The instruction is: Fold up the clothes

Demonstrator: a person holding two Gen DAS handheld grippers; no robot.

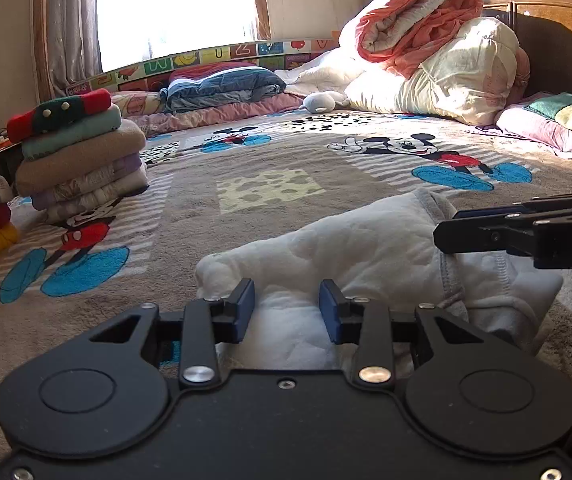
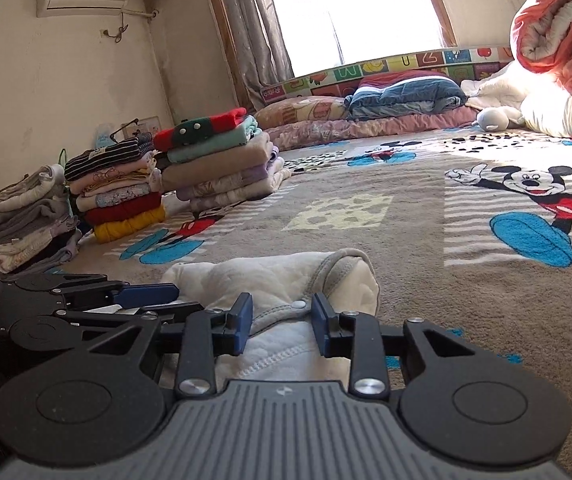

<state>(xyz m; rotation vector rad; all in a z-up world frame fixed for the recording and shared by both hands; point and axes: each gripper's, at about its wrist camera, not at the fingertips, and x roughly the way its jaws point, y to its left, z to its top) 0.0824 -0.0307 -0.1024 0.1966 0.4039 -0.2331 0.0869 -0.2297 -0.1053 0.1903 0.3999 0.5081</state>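
quilted white cloth garment (image 1: 365, 248), fuzzy blanket (image 1: 286, 160)

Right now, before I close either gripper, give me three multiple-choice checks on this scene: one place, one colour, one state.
1. Folded stacks sit where from the white garment? A left; B right; C on it.
2. Tall stack's top piece? A red and green; B yellow; C black.
3. The garment is? A hanging; B bunched on the blanket; C stacked.
Answers: A, stacks fill both views' left side; A, red with a green band; B, it rests on the blanket.
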